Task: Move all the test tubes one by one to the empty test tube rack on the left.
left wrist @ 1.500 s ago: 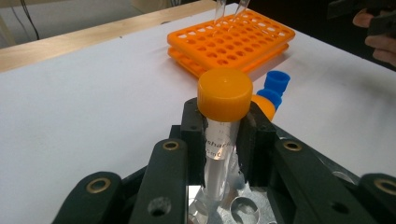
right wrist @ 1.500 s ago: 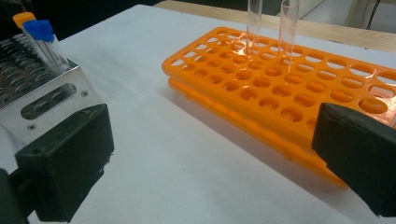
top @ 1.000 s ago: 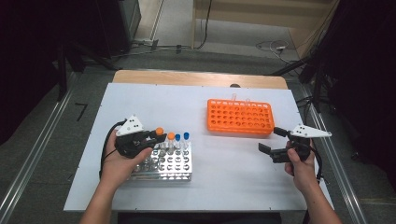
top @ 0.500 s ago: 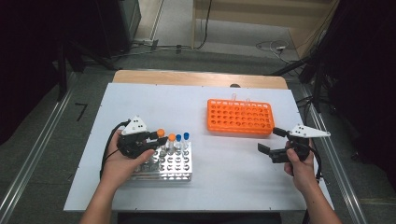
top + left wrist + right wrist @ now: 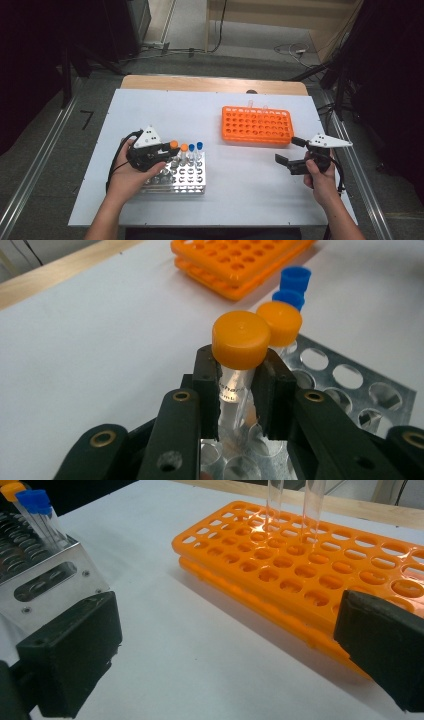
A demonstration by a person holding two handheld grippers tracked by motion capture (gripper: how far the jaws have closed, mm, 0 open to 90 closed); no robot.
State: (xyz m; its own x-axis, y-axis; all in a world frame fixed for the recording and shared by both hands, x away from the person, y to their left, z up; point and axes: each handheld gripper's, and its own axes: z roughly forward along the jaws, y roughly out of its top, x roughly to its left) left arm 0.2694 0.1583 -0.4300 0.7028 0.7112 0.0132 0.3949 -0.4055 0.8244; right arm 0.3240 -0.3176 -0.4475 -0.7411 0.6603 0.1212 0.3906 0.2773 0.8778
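Fingers of our left gripper [image 5: 236,392] were clamped on a clear plastic tube with an orange screw cap [image 5: 241,340], their black pads pressing its wall just below the cap, having just closed further onto it. We held that tube upright over the near-left part of the shiny metal tube rack [image 5: 192,175], which sat on the white surface [image 5: 165,107] toward our left side; whether the tube's foot was in a hole or just above it we could not tell. Just beside it stood a second orange-capped tube [image 5: 280,322], and beyond that two blue-capped tubes [image 5: 295,280] in the same row. In the high view our left gripper [image 5: 167,150] lay over the rack's left end, with our hand behind it. Our right gripper [image 5: 287,152] hung well apart from the metal rack, near the right edge of the surface, its fingers [image 5: 70,655] standing wide apart with nothing between them. It pointed toward the flat orange plastic rack with many round holes [image 5: 310,570], which lay near the far right of the surface. Two bare clear tubes without caps [image 5: 312,507] stood upright in holes along that rack's far edge.
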